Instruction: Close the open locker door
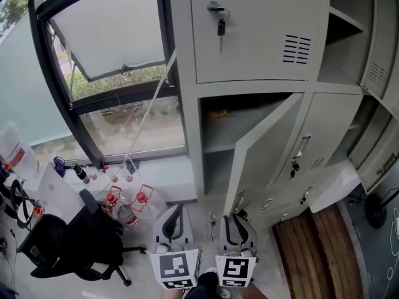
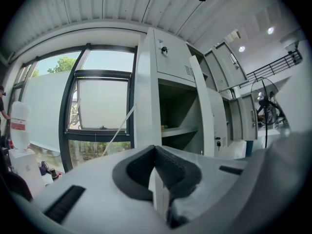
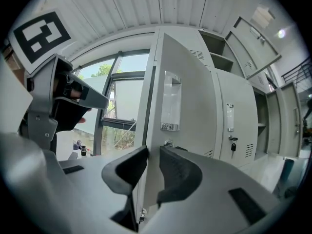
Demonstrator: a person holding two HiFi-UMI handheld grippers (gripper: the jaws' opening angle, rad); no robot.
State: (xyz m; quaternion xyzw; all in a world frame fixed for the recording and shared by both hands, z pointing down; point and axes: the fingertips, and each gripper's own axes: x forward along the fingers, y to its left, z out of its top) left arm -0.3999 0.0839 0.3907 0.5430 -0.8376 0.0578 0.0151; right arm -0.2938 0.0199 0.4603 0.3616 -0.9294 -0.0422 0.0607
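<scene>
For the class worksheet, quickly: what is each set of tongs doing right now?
Left tongs: closed, empty.
Right tongs: closed on the edge of the locker door.

A black office chair [image 1: 75, 242] stands in the lower left of the head view. Just right of it, clear bottles with red caps [image 1: 128, 207] cluster on the pale floor. Above them a dark-framed window [image 1: 112, 36] fills the upper left, its pane tilted open, with greenery [image 1: 118, 80] behind it. A white cord [image 1: 149, 114] slants down across the glass. A large water jug [image 1: 14, 151] sits at the left edge. Wooden planks [image 1: 312, 248] lie at lower right.
</scene>
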